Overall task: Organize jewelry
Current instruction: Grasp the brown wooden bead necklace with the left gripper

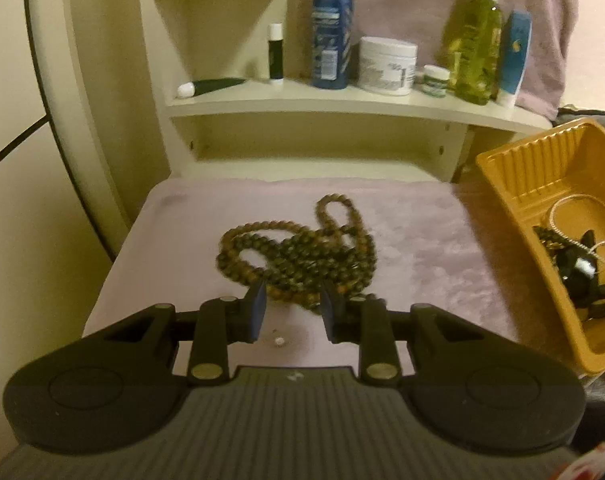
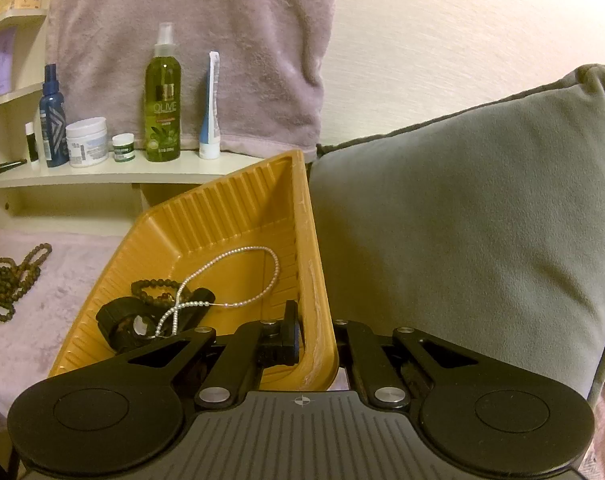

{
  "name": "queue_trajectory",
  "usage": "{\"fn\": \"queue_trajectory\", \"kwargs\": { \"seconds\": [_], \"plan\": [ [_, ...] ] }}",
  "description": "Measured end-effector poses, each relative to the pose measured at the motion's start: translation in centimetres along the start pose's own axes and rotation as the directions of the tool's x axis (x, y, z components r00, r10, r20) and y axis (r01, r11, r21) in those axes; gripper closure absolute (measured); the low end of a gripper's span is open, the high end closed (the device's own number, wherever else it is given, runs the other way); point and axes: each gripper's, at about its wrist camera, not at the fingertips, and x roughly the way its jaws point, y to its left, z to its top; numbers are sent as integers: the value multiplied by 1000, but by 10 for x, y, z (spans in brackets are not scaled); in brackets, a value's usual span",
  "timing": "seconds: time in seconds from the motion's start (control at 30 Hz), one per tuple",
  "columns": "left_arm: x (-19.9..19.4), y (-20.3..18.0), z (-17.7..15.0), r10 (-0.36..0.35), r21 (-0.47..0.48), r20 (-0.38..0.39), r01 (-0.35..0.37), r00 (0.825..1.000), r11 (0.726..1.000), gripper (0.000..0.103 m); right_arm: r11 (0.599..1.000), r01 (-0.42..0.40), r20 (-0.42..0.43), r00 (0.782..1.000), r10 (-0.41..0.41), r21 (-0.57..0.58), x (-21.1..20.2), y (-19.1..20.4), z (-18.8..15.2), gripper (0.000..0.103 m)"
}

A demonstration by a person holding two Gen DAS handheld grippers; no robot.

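Two grippers are at work, and I start with my left gripper (image 1: 292, 312): its jaws stand partly apart, holding nothing, with the near edge of the brown bead necklace (image 1: 298, 256) lying between and just beyond the tips. That long strand is heaped in loops on the pink fuzzy cloth (image 1: 422, 248), at 12 o'clock from my left tool. At 2 o'clock from it sits the yellow tray (image 1: 514, 176), tilted.

My right gripper (image 2: 314, 332) pinches the tray's near right wall (image 2: 318, 320); one finger (image 2: 290, 328) shows inside the tray, while the other is hidden behind the wall. I judge it clamped there. Inside the tray, at 10 o'clock from that grip, lie a pearl strand (image 2: 238, 268), a dark bead bracelet (image 2: 154, 288) and a black piece (image 2: 122, 320) I cannot identify.

As I read it, the step in hand is gathering the last loose necklace. Next I would lower the left tips around a thick bunch of beads, close firmly and lift high enough that trailing loops clear the tray's rim.
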Motion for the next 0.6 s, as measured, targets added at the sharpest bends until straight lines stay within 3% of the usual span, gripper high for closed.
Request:
{"fn": "queue_trajectory", "kwargs": {
  "seconds": [0.47, 0.6],
  "plan": [
    [18, -8, -4, 12, 99, 16, -13, 1000, 995, 77, 1000, 6, -8, 1000, -6, -7, 2, -1, -1, 99],
    [20, -15, -5, -21, 198, 12, 18, 1000, 980, 77, 1000, 7, -8, 1000, -7, -8, 2, -1, -1, 99]
  ]
}}
